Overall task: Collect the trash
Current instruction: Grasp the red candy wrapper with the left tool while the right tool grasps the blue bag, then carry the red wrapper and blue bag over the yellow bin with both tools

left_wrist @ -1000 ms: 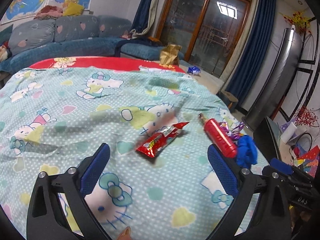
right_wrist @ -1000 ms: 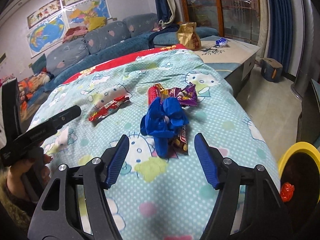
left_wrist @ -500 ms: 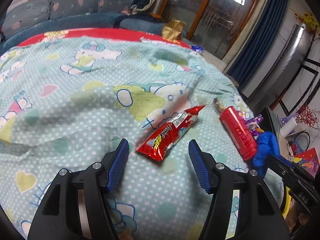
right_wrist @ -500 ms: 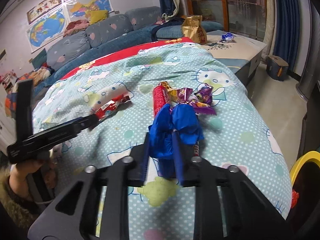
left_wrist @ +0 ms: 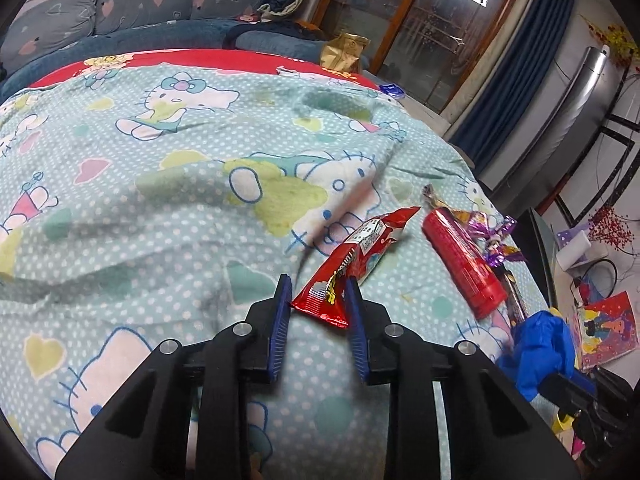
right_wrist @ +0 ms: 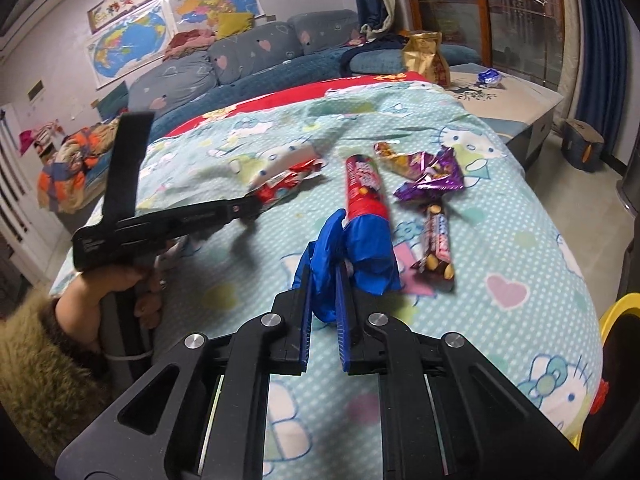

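The left gripper (left_wrist: 318, 298) has the near end of a red snack wrapper (left_wrist: 352, 266) between its blue pads, and its jaws are closing on it; the right-hand pad touches the foil, the left one meets only its corner, so the wrapper is not yet pinched and its far end lies on the bedspread (left_wrist: 160, 208). The right gripper (right_wrist: 323, 280) is clamped tight on a crumpled blue glove (right_wrist: 352, 252), which bunches up between and above the pads. Just beyond the glove lies a red tube (right_wrist: 364, 188), its near end hidden under the blue. To the right of the tube are a purple wrapper (right_wrist: 432, 180) and, nearer, a candy bar (right_wrist: 438, 244) lying lengthwise. A gold-brown wrapper (right_wrist: 390, 154) sits behind the purple one. Counted on the bedspread: one red wrapper, one glove, one tube, one purple wrapper, one gold-brown wrapper, one candy bar. A yellow-rimmed bin (right_wrist: 618, 320) shows at the right edge, beside the bed. A hand (right_wrist: 108, 288) in a furry sleeve holds the left tool. A second ago both grippers stood wide apart, the red wrapper lay flat ahead of the left one and the glove sat untouched on the tube's end; half a second ago the right had already shut on the glove.
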`<move>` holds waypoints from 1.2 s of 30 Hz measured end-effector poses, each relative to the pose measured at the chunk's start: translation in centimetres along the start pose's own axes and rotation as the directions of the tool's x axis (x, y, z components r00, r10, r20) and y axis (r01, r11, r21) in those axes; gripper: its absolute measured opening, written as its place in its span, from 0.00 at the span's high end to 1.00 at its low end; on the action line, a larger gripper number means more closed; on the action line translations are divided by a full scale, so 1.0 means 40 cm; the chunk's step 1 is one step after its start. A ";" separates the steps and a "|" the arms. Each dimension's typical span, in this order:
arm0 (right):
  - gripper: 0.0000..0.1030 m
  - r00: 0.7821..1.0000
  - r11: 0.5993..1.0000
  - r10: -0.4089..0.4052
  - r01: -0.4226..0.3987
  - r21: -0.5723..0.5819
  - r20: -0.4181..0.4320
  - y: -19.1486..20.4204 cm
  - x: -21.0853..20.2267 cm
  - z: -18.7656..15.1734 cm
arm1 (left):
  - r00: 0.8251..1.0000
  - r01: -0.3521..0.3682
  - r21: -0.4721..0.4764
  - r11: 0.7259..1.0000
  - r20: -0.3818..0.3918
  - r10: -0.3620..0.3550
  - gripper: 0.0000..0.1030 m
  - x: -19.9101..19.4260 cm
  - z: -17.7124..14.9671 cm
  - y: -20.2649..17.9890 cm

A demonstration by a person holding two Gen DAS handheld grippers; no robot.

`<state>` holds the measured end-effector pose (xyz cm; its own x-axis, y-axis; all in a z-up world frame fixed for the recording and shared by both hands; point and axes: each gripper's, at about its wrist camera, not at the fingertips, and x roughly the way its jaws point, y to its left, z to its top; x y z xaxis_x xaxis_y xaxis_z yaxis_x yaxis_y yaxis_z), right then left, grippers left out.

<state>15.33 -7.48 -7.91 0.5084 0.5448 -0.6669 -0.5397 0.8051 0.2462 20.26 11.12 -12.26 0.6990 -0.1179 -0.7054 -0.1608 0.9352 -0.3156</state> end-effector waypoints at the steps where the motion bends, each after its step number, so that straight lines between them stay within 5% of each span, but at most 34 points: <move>1: 0.93 1.000 1.000 0.004 -0.004 -0.003 -0.002 0.006 -0.004 -0.005 | 1.000 0.004 0.001 1.000 0.000 -0.004 0.75 -0.004 -0.004 -0.001; 17: 0.94 0.998 0.998 0.055 -0.055 -0.017 0.013 0.047 -0.083 -0.051 | 0.998 0.048 0.025 0.999 0.043 -0.049 0.75 -0.118 -0.096 -0.039; 36: 0.95 0.996 1.000 0.026 -0.027 0.013 0.090 -0.002 -0.196 -0.049 | 0.988 0.106 0.107 0.989 0.101 -0.117 0.75 -0.225 -0.089 -0.149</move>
<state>10.08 -12.29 -4.07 0.5526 0.5842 -0.5945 -0.5443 0.7931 0.2734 12.44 5.42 -6.30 0.7795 -0.1920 -0.5962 -0.0103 0.9478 -0.3187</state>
